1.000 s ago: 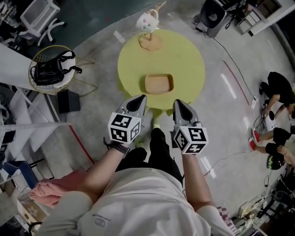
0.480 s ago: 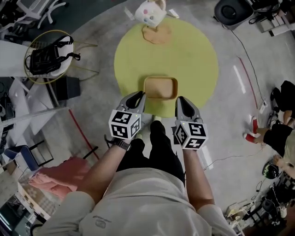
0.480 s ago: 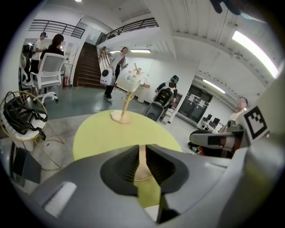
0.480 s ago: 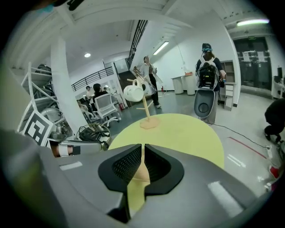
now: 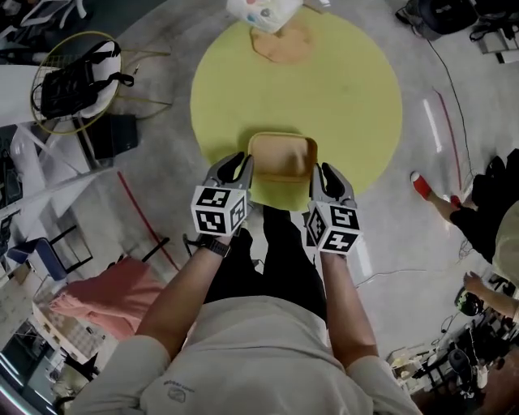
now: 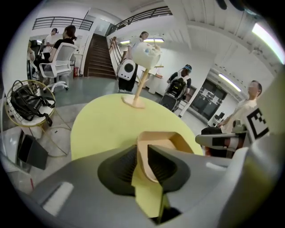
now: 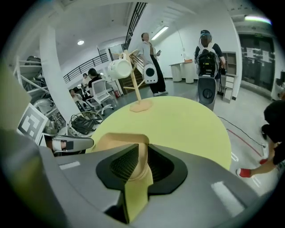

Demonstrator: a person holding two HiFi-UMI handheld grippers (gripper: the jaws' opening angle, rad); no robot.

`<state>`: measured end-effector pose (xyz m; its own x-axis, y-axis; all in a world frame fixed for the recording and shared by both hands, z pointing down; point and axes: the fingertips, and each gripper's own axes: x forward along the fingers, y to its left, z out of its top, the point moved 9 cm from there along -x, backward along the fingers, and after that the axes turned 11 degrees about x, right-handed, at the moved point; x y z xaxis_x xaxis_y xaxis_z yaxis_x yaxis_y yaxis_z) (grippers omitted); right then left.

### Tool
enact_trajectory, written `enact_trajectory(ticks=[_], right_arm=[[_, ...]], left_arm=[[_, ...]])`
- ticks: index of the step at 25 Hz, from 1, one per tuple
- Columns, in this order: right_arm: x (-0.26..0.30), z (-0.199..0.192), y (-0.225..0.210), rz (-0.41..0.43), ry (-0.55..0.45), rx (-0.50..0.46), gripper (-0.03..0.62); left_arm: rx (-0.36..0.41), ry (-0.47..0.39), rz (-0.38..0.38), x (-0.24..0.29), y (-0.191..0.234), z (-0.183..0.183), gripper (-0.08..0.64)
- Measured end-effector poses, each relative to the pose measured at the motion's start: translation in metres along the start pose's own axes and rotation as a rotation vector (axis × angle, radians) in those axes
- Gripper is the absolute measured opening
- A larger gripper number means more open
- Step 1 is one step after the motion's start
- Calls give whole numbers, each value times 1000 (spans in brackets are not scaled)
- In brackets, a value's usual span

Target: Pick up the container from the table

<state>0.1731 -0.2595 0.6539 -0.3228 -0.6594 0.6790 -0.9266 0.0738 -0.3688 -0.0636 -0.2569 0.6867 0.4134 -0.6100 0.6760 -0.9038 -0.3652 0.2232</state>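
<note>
A tan rectangular container (image 5: 281,156) rests on the round yellow table (image 5: 357,89), near its front edge. My left gripper (image 5: 238,162) is at the container's left side and my right gripper (image 5: 323,172) at its right side. In the left gripper view the container's rim (image 6: 143,153) runs between the ribbed pads (image 6: 122,165) of the left gripper (image 6: 142,149), which is shut on it. In the right gripper view the container's other wall (image 7: 141,160) fills the narrow gap of the right gripper (image 7: 142,149), also shut on it.
A white mug (image 5: 261,11) hangs on a wooden stand (image 5: 284,44) at the table's far edge. A wire basket with a black bag (image 5: 73,81) stands on the floor at the left. Pink cloth (image 5: 105,296) lies lower left. People stand and sit around the room.
Both grippers have moved forward from in front of the table onto the container's left and right walls. The table and container have come closer in the head view.
</note>
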Motion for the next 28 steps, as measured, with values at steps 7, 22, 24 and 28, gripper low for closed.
enact_trajectory(ticks=[7, 22, 24, 28], right_arm=[[25, -13, -8, -29, 71, -2, 61], [48, -32, -8, -67, 120, 52, 50], [44, -32, -6, -67, 117, 62, 44], [35, -21, -6, -68, 96, 64, 41]], left_arm=[[-17, 44, 4, 19, 3, -12, 46], [-48, 75, 17, 33, 13, -24, 41], [-44, 82, 16, 30, 12, -24, 40], [-27, 72, 12, 25, 6, -12, 40]])
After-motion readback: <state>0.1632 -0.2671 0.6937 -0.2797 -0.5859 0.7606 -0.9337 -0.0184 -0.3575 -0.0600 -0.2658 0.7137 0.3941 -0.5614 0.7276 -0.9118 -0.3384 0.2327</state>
